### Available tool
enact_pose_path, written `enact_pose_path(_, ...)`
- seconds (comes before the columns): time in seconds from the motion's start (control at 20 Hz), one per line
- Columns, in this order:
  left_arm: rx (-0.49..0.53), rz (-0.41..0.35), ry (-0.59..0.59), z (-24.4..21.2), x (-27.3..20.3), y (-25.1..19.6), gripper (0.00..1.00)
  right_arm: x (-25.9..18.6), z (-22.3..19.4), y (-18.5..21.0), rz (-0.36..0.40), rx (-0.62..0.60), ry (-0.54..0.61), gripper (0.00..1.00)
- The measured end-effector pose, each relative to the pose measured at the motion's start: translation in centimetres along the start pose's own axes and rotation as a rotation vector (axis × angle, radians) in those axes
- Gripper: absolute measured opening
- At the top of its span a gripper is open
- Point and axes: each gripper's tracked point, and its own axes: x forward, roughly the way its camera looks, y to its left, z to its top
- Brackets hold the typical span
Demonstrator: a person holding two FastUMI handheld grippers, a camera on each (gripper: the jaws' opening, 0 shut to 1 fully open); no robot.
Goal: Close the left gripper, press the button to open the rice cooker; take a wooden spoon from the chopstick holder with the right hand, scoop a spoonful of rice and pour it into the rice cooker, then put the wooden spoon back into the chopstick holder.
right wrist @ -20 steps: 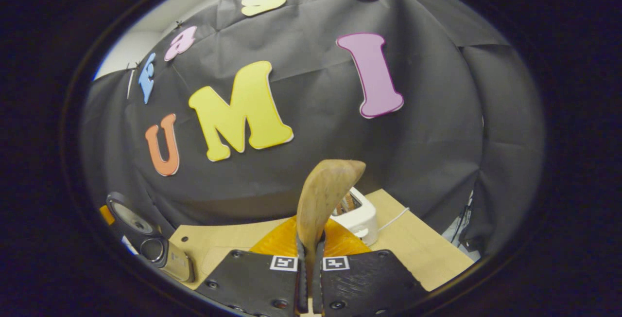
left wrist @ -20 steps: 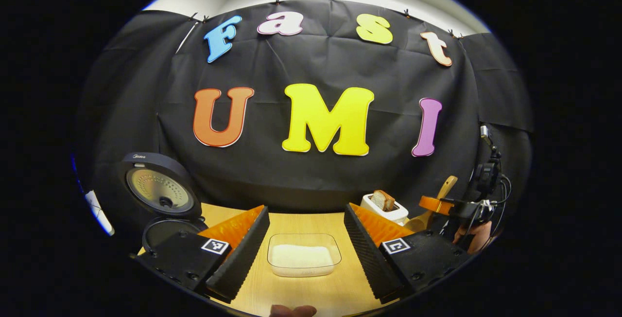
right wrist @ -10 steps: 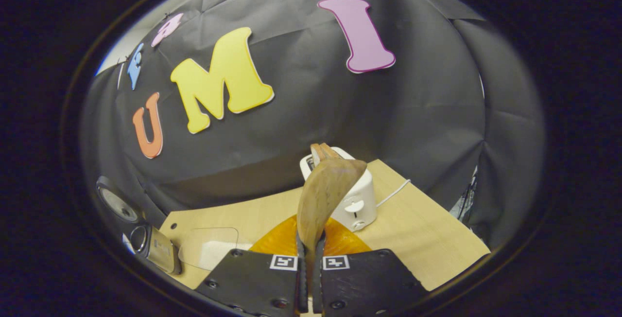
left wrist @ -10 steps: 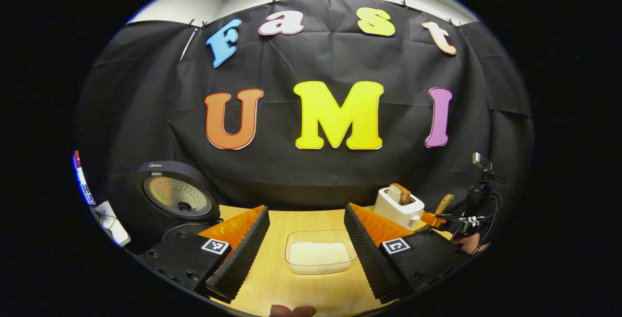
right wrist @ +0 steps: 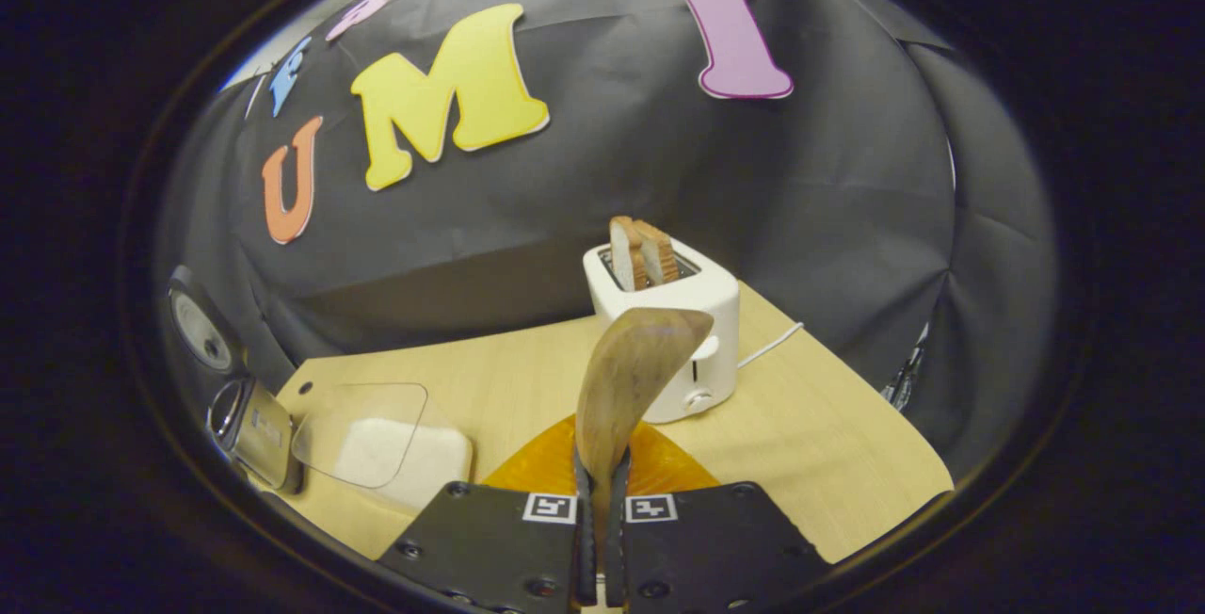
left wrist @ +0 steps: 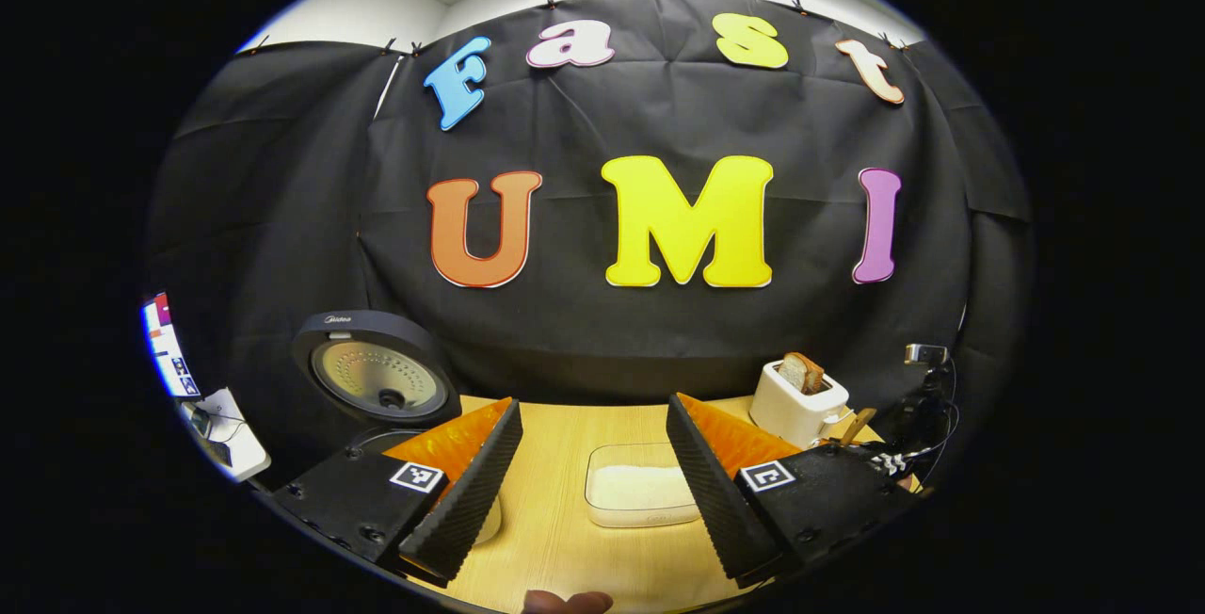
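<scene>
My right gripper (right wrist: 600,501) is shut on the handle of the wooden spoon (right wrist: 629,379), whose bowl sticks up and forward with no rice visible in it. The clear container of white rice (right wrist: 377,435) lies on the table to its lower left. Beyond it is the rice cooker (right wrist: 247,421) with its lid (right wrist: 196,327) raised. In the left gripper view my left gripper (left wrist: 588,501) is open and holds nothing. The rice container (left wrist: 640,492) lies between its fingers, farther off. The cooker's open lid (left wrist: 377,374) stands at the left. The right gripper (left wrist: 880,459) shows low at the far right.
A white toaster (right wrist: 673,313) with two bread slices stands on the wooden table (right wrist: 828,463) just behind the spoon, its cord trailing right. It is also at the right in the left gripper view, toaster (left wrist: 800,402). The table's right edge is close.
My right gripper has tilted down with the spoon, so the toaster and rice container come into fuller view. The left gripper has swung left, still open.
</scene>
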Motion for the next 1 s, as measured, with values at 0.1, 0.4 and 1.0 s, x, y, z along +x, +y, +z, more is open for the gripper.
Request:
enact_pose_path(0.1,0.005,0.004,0.004,0.0,-0.1,0.1,0.98,0.3,-0.7,-0.2,-0.015,-0.003,0.017,0.04)
enact_pose_path(0.4,0.003,0.004,-0.004,0.2,-0.4,0.3,0.98,0.1,-0.2,-0.3,-0.028,0.009,0.007,0.12)
enact_pose_path(1.0,-0.040,0.026,-0.049,1.9,0.4,1.9,0.98,-5.0,4.9,-2.1,-0.103,0.029,-0.064,0.95)
